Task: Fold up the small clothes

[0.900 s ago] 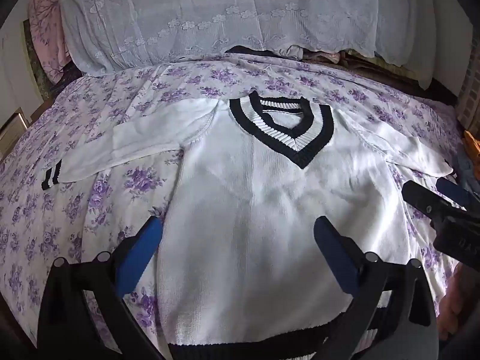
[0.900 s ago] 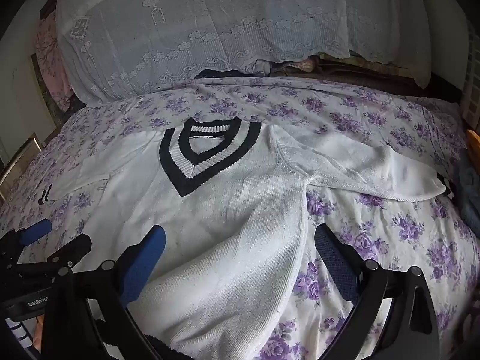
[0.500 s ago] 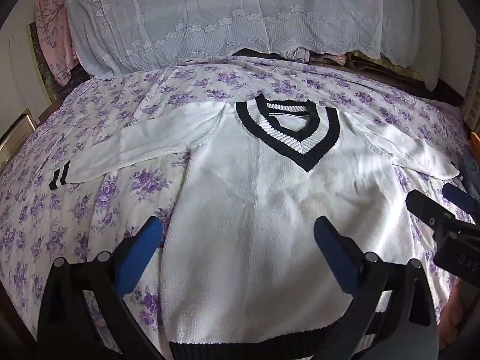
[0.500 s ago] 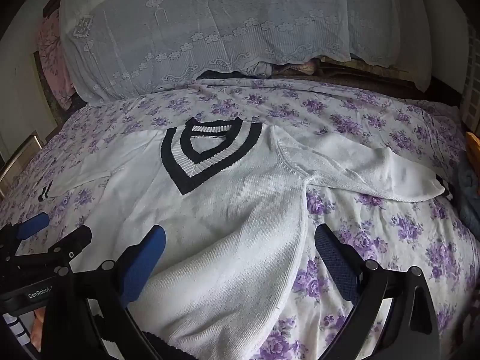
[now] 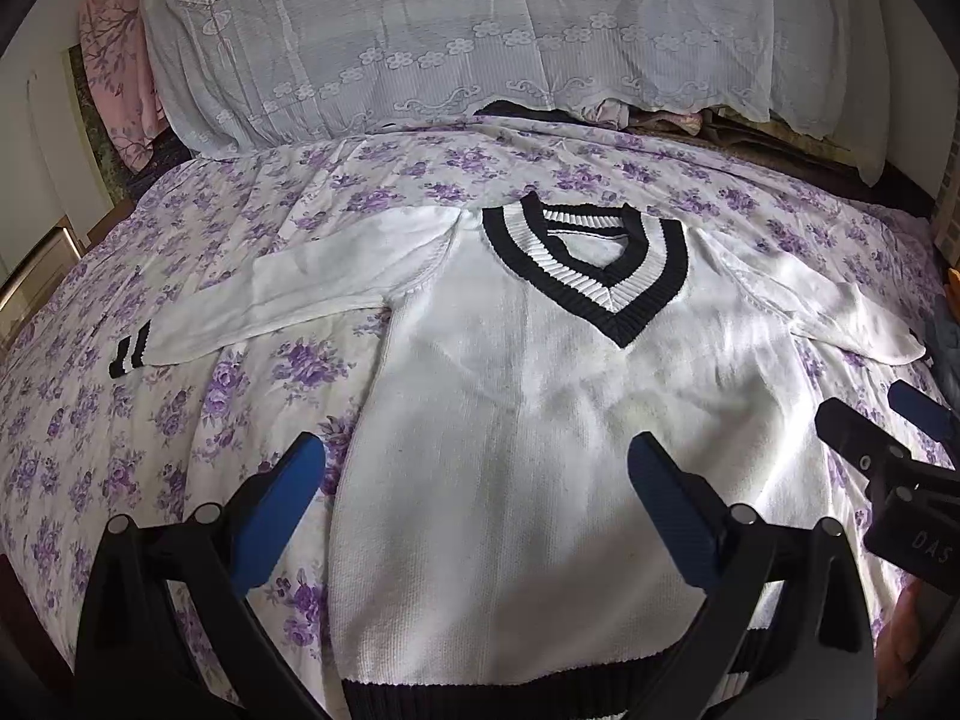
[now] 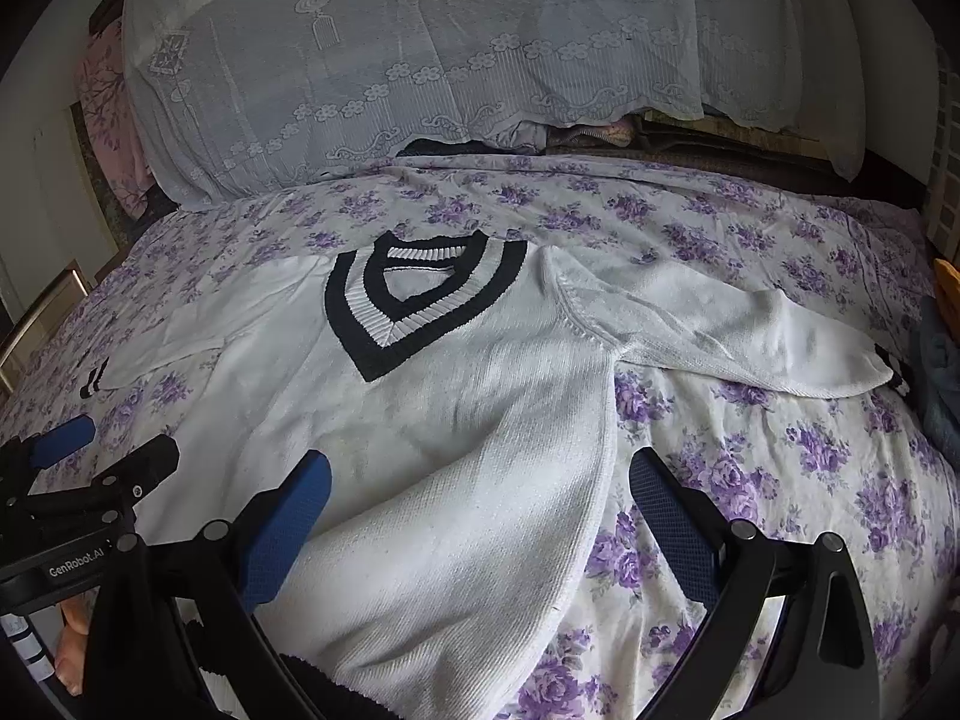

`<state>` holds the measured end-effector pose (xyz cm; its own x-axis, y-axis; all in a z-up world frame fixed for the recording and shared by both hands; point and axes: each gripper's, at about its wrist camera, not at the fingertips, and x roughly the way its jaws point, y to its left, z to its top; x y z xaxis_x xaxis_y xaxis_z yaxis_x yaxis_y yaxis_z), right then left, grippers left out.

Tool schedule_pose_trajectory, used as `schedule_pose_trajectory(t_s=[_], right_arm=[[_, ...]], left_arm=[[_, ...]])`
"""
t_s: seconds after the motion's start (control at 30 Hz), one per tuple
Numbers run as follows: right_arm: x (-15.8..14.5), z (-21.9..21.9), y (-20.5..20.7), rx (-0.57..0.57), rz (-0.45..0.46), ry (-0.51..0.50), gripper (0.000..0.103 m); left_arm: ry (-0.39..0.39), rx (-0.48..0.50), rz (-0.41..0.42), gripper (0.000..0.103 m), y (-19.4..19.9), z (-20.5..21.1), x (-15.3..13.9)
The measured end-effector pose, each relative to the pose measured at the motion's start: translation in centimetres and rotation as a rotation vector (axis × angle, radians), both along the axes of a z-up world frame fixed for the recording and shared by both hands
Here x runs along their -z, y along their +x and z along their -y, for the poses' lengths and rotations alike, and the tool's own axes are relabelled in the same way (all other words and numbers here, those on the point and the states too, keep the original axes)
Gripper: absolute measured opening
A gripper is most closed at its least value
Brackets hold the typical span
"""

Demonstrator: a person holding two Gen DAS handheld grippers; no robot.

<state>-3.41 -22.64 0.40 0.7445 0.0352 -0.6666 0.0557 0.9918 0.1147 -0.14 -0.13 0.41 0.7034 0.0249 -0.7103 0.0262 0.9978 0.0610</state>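
A white knit sweater point(image 5: 540, 408) with a black-and-white striped V-neck collar point(image 5: 591, 267) lies flat, front up, on the bed, both sleeves spread out. It also shows in the right wrist view point(image 6: 420, 420). My left gripper point(image 5: 474, 480) is open and empty above the sweater's lower body, near the black hem point(image 5: 510, 696). My right gripper point(image 6: 480, 492) is open and empty above the sweater's right side edge. Each gripper appears at the edge of the other's view: the right gripper point(image 5: 888, 438) and the left gripper point(image 6: 102, 444).
The bed has a white sheet with purple flowers point(image 5: 180, 396). A pile under a white lace cover point(image 5: 456, 30) stands along the far side. Pink fabric point(image 5: 114, 60) hangs at the far left. Dark blue cloth point(image 6: 936, 372) lies at the right edge.
Both grippers have drawn back and up a little from the sweater, so more of the hem and bed shows. The sweater has not moved. Both grippers stay open.
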Motion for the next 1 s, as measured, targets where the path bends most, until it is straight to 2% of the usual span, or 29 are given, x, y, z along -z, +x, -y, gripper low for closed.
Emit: schedule_pose_trajectory(t_s=[1.0], right_arm=[[0.16, -0.04, -0.22, 0.000, 0.002, -0.001, 0.100]], left_arm=[[0.000, -0.022, -0.009, 0.099, 0.17, -0.69, 0.40]])
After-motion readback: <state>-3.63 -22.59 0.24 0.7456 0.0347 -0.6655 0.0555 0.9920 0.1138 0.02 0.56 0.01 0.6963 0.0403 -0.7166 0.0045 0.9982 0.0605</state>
